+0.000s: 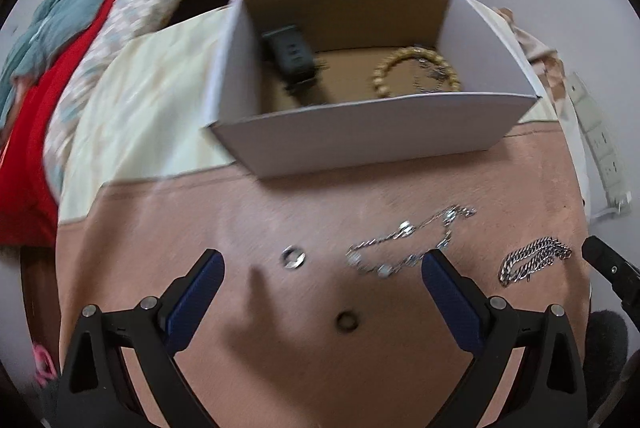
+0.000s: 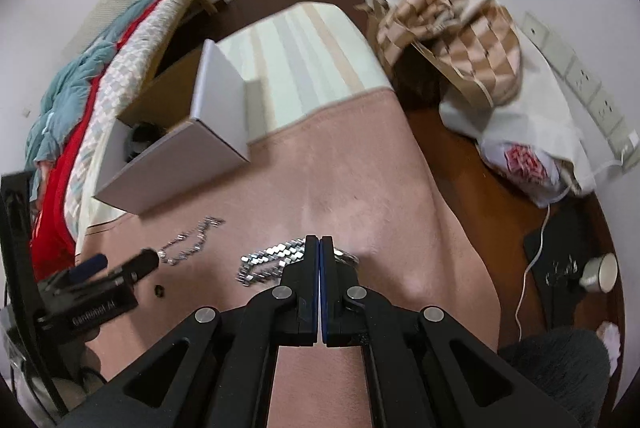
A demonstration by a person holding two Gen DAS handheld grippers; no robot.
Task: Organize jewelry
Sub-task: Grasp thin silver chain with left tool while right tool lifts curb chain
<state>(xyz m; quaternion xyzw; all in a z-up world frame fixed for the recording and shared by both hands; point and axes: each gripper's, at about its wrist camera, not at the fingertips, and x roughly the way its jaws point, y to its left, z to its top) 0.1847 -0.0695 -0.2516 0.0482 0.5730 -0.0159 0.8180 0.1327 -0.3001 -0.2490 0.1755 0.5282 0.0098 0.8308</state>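
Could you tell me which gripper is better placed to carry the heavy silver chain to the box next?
Right: the right gripper is shut on the heavy silver chain, while the left gripper hangs open over a ring.

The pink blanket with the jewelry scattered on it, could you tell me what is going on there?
A person is sorting jewelry into a white cardboard box, using two tools. The right hand-held gripper is shut on a chunky silver chain on the pink blanket. The left hand-held gripper is open above a thin silver necklace, a silver ring and a dark ring. A gold bead bracelet and a black watch already lie in the box.
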